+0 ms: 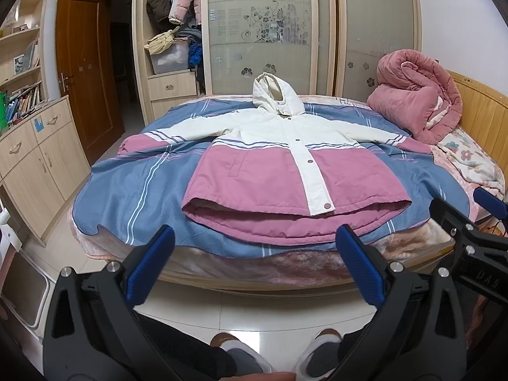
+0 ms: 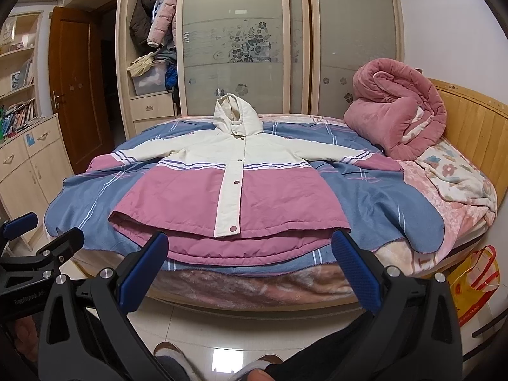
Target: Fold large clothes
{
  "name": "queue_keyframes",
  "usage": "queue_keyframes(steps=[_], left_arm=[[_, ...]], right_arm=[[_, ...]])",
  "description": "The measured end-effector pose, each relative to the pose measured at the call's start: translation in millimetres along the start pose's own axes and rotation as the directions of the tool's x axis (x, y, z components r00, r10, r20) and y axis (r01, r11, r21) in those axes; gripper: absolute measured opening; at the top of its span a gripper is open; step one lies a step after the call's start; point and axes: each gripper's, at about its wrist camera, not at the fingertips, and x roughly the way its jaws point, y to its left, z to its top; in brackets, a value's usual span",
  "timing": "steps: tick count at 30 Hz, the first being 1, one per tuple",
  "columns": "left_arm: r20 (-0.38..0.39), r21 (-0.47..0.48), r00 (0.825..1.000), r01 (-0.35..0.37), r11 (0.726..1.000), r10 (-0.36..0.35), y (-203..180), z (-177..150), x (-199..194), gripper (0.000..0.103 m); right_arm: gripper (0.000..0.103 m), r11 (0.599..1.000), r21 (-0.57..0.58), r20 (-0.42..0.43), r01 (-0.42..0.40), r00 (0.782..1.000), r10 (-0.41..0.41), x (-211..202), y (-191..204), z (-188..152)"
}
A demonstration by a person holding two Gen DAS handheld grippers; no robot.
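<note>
Left wrist view: both grippers, left gripper (image 1: 254, 250) and right gripper (image 2: 250, 254), hover spread wide before the jacket (image 1: 279, 171).

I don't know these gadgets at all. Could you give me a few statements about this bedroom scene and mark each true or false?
1. The jacket lies spread flat on the bed, sleeves out. True.
2. The left gripper is clamped on the hem. False: it is open, short of the bed.
3. The jacket's front is unbuttoned. False: it is closed.
4. The right gripper is open. True.
5. A rolled pink quilt sits by the headboard. True.
</note>
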Motion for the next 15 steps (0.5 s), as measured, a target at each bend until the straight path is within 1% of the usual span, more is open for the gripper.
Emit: queue_keyframes(steps=[5,8,10,11,12,14,15], left_arm=[[-0.014,0.005,1.0,-0.009,1.0,0.009,5,3,8,0.101],[-0.041,0.006,0.999,-0.005,1.0,0.005,8,7,23,0.101],[-0.059,0.006,0.998,-0.016,1.0,0.016,10,13,37,0.101],[-0.081,0.0,0.997,-0.016,1.0,0.016,12,16,49,0.101],[-0.097,-0.006,0.995,-0.007,1.0,0.007,14,18,57,0.101],[-0.129,-0.023,0.99,0.047,0.999,-0.05,20,20,76,0.101],[-0.188,-0.057,0.975,0.111,0.992,-0.12,25,19,94,0.101]], right_arm=[[0.102,1.0,0.02,0.0,0.008,1.0,-0.008,8,-4,2],[0.102,1.0,0.023,-0.008,0.019,1.0,-0.019,19,-6,3],[0.102,1.0,0.015,-0.006,0.027,1.0,-0.027,29,-6,4],[0.102,0.999,0.009,-0.004,0.033,0.999,-0.033,34,-6,5],[0.102,0.999,0.004,0.005,0.037,0.999,-0.037,41,-6,7],[0.102,0.999,-0.001,0.032,0.039,0.999,-0.039,52,-7,10],[0.102,0.999,-0.006,0.045,0.045,0.998,-0.045,57,-8,12]])
